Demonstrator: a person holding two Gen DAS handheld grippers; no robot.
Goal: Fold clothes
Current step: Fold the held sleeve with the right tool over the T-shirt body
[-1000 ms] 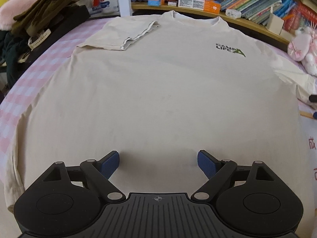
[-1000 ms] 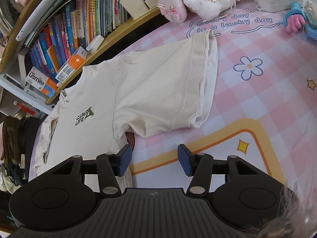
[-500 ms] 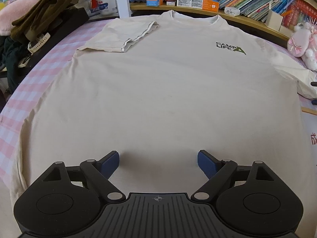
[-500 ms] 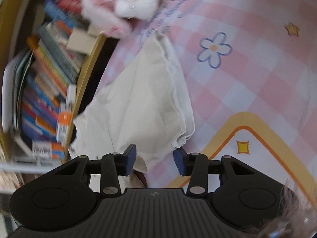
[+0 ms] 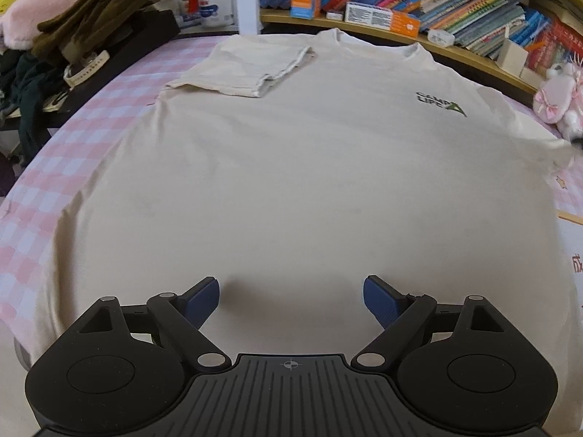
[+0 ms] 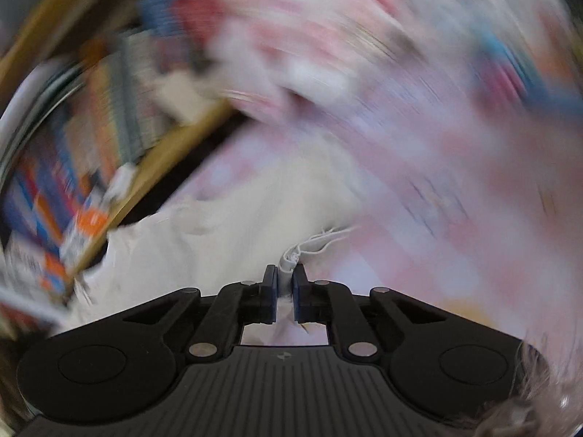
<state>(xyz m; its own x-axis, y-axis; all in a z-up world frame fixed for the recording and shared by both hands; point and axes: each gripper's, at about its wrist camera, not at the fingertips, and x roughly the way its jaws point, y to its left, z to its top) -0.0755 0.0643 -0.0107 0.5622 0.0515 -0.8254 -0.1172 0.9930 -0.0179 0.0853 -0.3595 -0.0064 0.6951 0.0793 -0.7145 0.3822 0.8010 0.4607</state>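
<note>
A cream T-shirt (image 5: 291, 167) lies spread flat, front up, on a pink-and-white checked surface (image 5: 83, 145), filling most of the left wrist view from 6 o'clock up to 12 o'clock, where its collar meets a curved wooden bookshelf (image 5: 455, 47) packed with books. One sleeve (image 5: 247, 69), at about 11 o'clock, is already folded inward onto the chest, while a small dark logo (image 5: 439, 102) sits at about 2 o'clock. The left hand-held gripper (image 5: 291, 300) hovers over the lower part of the shirt with its 2 blue pads wide apart and nothing between them; whether the pads touch the cloth cannot be told. At 10 o'clock a heap of dark and olive clothes (image 5: 87, 22) rests beside the surface, and a pink plush toy (image 5: 557, 98) sits at 3 o'clock near the shelf. The right wrist view is heavily blurred, yet the right hand-held gripper (image 6: 285, 280) is sharp: its pads are drawn together and clamped on a bunched edge of the shirt's other sleeve (image 6: 302, 251), whose hem sticks out just past the fingertips toward 1 o'clock. The rest of that sleeve trails away toward 10 o'clock, with the bookshelf smeared behind it at 9 o'clock.
</note>
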